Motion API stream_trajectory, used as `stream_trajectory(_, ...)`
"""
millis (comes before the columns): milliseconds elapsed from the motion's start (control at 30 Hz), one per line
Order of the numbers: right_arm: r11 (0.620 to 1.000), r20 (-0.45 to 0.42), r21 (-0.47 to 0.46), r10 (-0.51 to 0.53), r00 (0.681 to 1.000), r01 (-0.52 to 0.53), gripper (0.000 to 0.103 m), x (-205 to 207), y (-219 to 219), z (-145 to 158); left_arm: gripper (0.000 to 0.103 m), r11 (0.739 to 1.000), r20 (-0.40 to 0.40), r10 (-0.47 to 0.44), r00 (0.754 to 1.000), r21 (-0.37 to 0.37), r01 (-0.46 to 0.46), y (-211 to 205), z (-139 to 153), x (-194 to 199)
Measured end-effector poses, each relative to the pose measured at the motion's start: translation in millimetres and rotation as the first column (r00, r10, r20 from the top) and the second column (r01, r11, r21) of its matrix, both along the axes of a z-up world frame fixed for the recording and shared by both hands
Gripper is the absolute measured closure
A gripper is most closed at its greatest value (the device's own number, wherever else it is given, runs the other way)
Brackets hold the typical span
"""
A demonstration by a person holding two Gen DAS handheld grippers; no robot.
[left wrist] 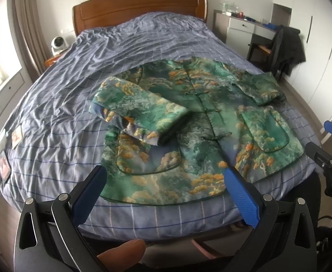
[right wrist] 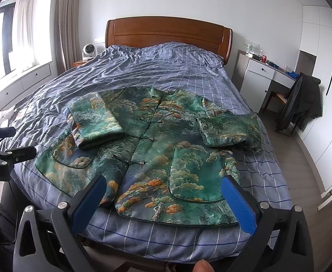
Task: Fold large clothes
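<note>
Satin jacket (left wrist: 195,122) is lying sleeves-in; my left gripper (left wrist: 166,181) and right gripper (right wrist: 163,188) are hovering wide open, empty; slick fabric risks sliding unfolded when lifted.

We see the green jacket (left wrist: 195,122) flat on the bed (left wrist: 59,104), both sleeves folded in, L gripper (left wrist: 166,176) jaws wide apart above its hem.
</note>
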State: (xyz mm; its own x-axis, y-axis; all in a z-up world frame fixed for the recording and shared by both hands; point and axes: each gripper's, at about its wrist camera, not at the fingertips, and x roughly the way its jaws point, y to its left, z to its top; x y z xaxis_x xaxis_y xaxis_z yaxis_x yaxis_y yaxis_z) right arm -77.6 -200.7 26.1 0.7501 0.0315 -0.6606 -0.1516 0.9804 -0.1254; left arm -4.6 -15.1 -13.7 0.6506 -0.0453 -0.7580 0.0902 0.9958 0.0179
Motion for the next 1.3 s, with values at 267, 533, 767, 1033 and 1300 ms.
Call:
stream_trajectory(267, 1.000, 0.001, 0.000, -0.001, 1.000, 0.001, 0.000, -0.5, 0.7, -0.6, 0.000, 1.000, -0.008, -0.010, 1.000, -0.014, 0.010, 1.7, 3.5, 0.5)
stream_trajectory(533, 1.000, 0.001, 0.001, -0.001, 1.000, 0.001, 0.000, -0.7, 0.5, 0.1, 0.000, 0.999, -0.027, -0.025, 0.999, -0.020, 0.025, 4.6, 4.8, 3.8)
stream_trajectory(767, 1.000, 0.002, 0.000, -0.001, 1.000, 0.001, 0.000, -0.9, 0.7, 0.0, 0.000, 0.999, -0.029, -0.034, 0.999, -0.026, 0.033, 3.4, 4.3, 4.4)
stream_trajectory(1033, 1.000, 0.002, 0.001, -0.002, 1.000, 0.002, 0.000, -1.3, 1.2, -0.1, 0.000, 0.999, -0.042, -0.028, 0.999, -0.027, 0.026, 3.9, 3.0, 5.5)
stream_trajectory(1300, 1.000, 0.001, 0.001, -0.002, 1.000, 0.002, 0.000, -1.1, 1.1, -0.2, 0.000, 0.999, -0.044, -0.029, 0.999, -0.023, 0.028, 5.2, 2.4, 5.1)
